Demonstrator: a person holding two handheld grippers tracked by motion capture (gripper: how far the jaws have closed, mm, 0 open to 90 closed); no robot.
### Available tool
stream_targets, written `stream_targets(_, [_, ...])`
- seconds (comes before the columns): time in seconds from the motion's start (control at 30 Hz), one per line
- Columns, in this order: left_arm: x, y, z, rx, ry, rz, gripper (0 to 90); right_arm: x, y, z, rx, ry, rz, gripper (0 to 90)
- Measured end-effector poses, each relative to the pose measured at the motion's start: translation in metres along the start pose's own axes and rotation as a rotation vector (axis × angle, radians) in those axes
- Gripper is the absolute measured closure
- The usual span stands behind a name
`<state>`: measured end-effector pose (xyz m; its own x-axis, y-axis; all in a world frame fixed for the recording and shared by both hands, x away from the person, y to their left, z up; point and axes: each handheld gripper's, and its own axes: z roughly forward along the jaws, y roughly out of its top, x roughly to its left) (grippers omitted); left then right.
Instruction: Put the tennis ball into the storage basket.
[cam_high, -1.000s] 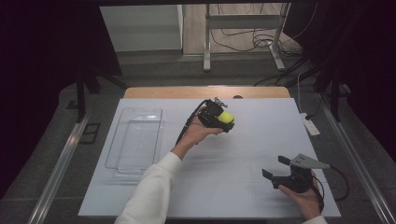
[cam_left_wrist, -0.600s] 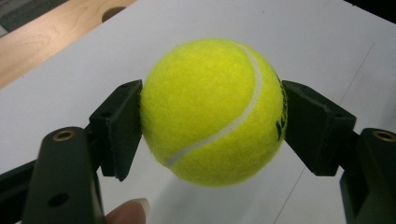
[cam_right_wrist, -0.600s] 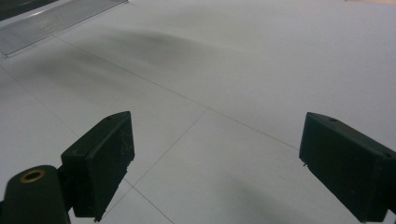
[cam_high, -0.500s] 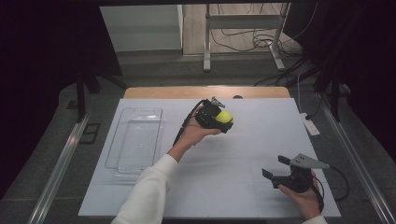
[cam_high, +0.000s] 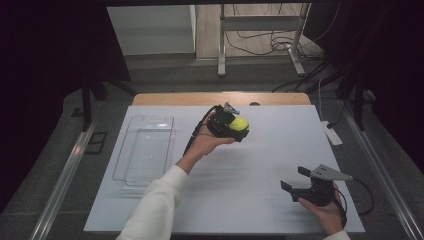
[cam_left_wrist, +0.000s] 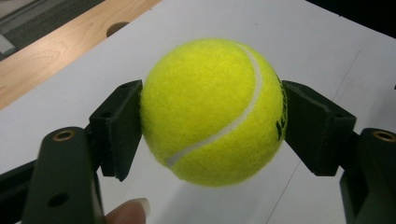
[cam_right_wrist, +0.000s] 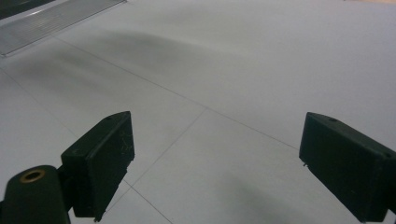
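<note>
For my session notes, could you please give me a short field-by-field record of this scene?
Held object: fuzzy yellow tennis ball with a white seam
Left gripper: jaws shut on the ball, pressing its two sides, held above the table
Right gripper: jaws open, nothing between them, low at the table's near right
Container: clear rectangular plastic tray, on the left side of the table, nothing visible inside it
Surface: white table with a wooden far edge
</note>
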<state>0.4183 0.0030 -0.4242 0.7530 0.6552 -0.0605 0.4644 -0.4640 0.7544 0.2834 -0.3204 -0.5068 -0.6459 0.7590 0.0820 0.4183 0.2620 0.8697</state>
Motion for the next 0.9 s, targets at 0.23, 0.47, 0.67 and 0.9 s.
stream_targets(0.23, [0.000,0.001,-0.006,-0.021,0.007,0.000,26.8,0.000,0.000,0.000,0.000,0.000,0.000,10.7])
stream_targets(0.47, [0.001,0.001,-0.011,-0.034,0.021,0.000,26.7,0.000,0.000,0.000,-0.002,-0.001,-0.002,10.6])
stream_targets(0.67, [0.003,0.000,-0.017,-0.050,0.032,-0.007,26.8,0.000,0.000,0.000,-0.003,0.001,-0.004,10.7])
stream_targets(0.9, [0.004,0.001,-0.024,-0.067,0.047,-0.008,26.8,0.000,0.000,0.000,-0.005,0.000,-0.004,10.7])
